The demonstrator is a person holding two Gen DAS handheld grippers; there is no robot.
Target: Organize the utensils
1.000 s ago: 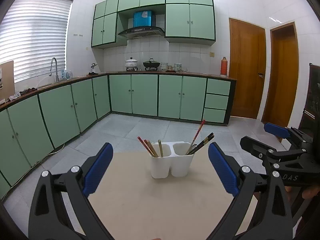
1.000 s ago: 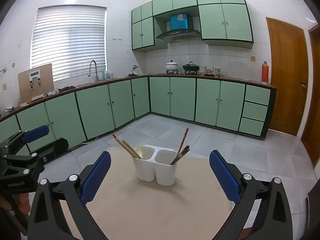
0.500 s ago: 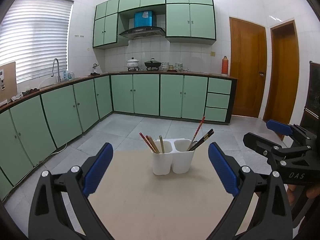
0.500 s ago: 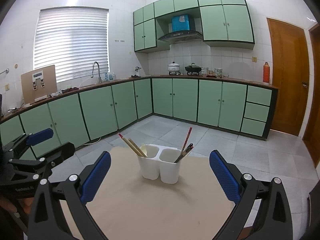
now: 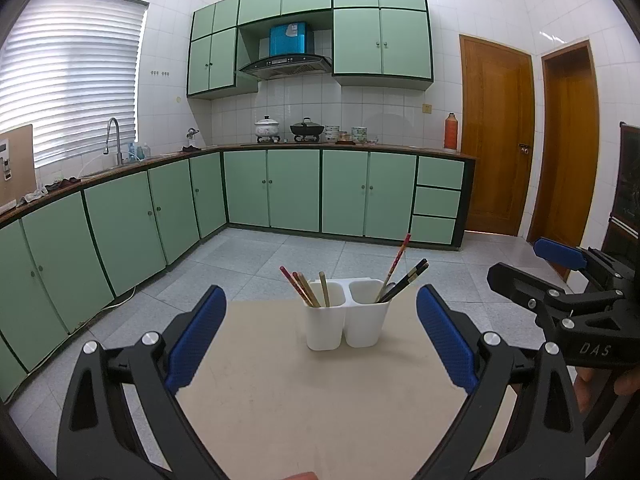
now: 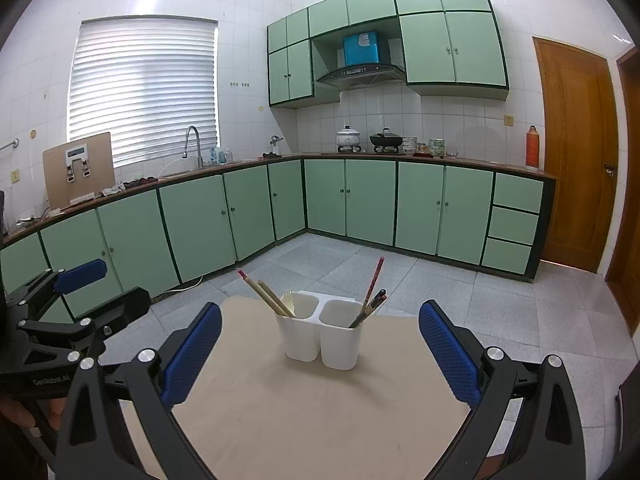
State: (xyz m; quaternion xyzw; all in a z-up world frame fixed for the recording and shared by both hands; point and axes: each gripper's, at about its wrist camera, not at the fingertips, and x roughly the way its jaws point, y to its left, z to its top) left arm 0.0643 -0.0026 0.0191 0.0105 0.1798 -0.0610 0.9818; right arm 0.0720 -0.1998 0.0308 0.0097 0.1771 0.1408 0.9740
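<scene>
A white two-cup utensil holder [image 5: 346, 314] stands near the far edge of a beige table [image 5: 312, 400]; it also shows in the right wrist view [image 6: 320, 330]. Its left cup holds red and wooden chopsticks [image 5: 302, 288] and a pale utensil; its right cup holds a red chopstick [image 5: 396, 266] and black chopsticks [image 5: 406, 282]. My left gripper [image 5: 318, 340] is open and empty, back from the holder. My right gripper [image 6: 320, 350] is open and empty, also short of it. Each gripper shows at the edge of the other's view.
Green kitchen cabinets [image 5: 296, 192] run along the back and left walls, with a sink [image 6: 192, 152], pots [image 5: 306, 130] and an orange thermos [image 5: 451, 131] on the counter. Wooden doors [image 5: 496, 136] are at the right. Tiled floor lies beyond the table.
Both grippers have drifted slightly; the holder sits a little more to the right in each view. Both stay open and empty.
</scene>
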